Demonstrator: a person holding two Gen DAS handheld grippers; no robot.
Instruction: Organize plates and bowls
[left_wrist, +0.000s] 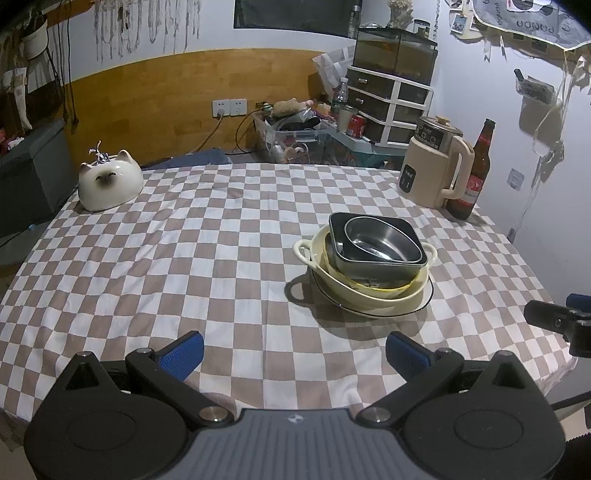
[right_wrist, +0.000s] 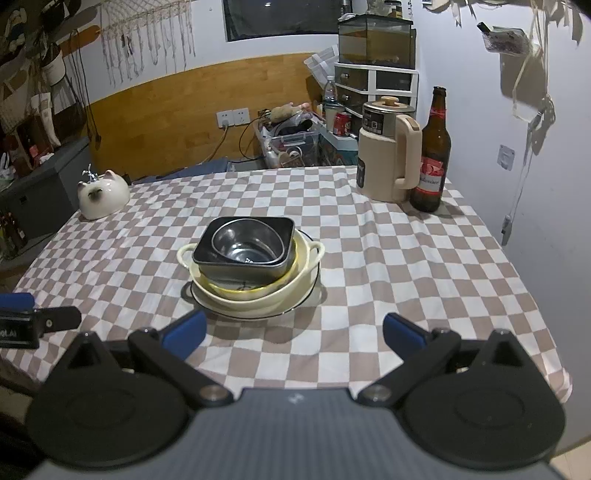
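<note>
One nested stack of dishes stands on the checkered table. A steel bowl sits inside a dark square bowl. Both rest in a cream two-handled dish, which stands on a white black-rimmed plate. My left gripper hovers open over the near edge, left of the stack, holding nothing. Just in front of the stack my right gripper is open and holds nothing. Each gripper's tip shows at the edge of the other's view.
A white cat-shaped ceramic bowl lies at the far left corner. A beige electric kettle and a brown beer bottle stand at the far right corner. Clutter and drawers sit behind the table.
</note>
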